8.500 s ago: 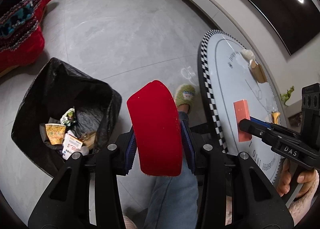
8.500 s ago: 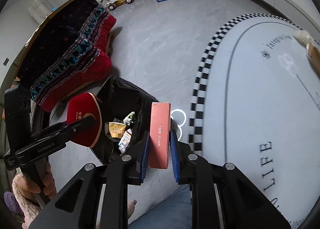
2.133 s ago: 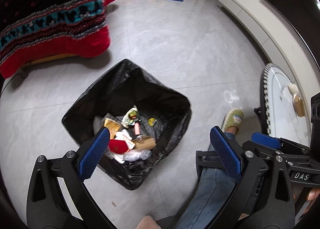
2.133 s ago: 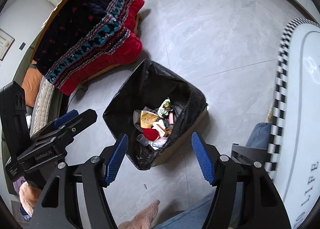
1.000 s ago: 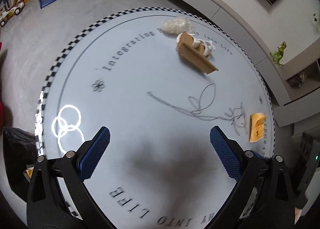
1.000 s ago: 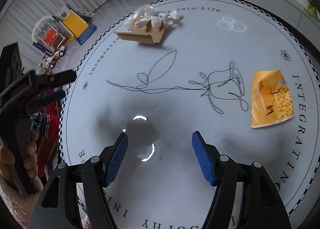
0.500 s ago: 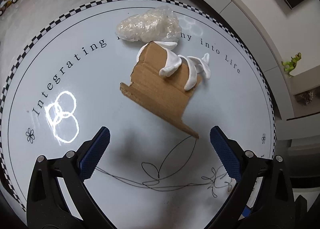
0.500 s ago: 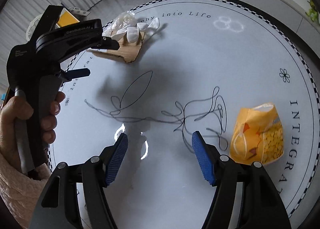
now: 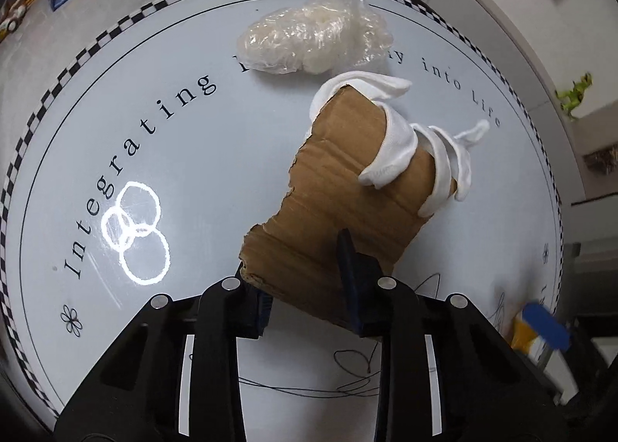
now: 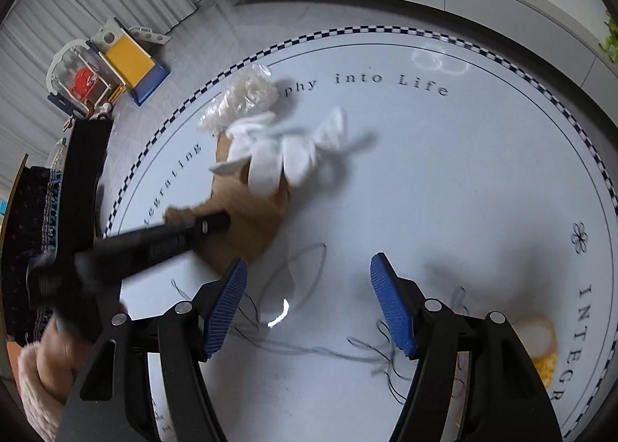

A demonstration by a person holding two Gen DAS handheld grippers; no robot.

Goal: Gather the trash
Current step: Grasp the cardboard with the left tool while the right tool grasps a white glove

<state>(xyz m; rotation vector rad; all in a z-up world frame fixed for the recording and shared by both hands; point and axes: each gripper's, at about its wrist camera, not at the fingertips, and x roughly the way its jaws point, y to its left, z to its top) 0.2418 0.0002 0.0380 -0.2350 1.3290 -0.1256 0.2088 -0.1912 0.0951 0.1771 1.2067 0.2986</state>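
Since half a second ago, the left gripper (image 9: 305, 287) has been brought down onto the near corner of the cardboard piece (image 9: 347, 206), and its jaws, then wide apart, are closing with that corner between them; whether the pads already press on it cannot be told. On the round counter (image 9: 185, 156) the cardboard lies at about 12 o'clock from the left jaws, with the white glove (image 9: 398, 148) draped over its far edge at 1 o'clock and the crumpled plastic wrap (image 9: 309, 36) beyond, just beside the glove.

For a sound pickup, the closing should be finished before any lift, and the cardboard should be raised level so that the glove is not shed.

The right gripper (image 10: 309, 303) is held with its jaws apart and nothing between them, over bare counter and a loose dark thread (image 10: 309, 345). The yellow snack bag (image 10: 544, 361) lies at about 4 o'clock from them, partly hidden behind the right-hand finger.
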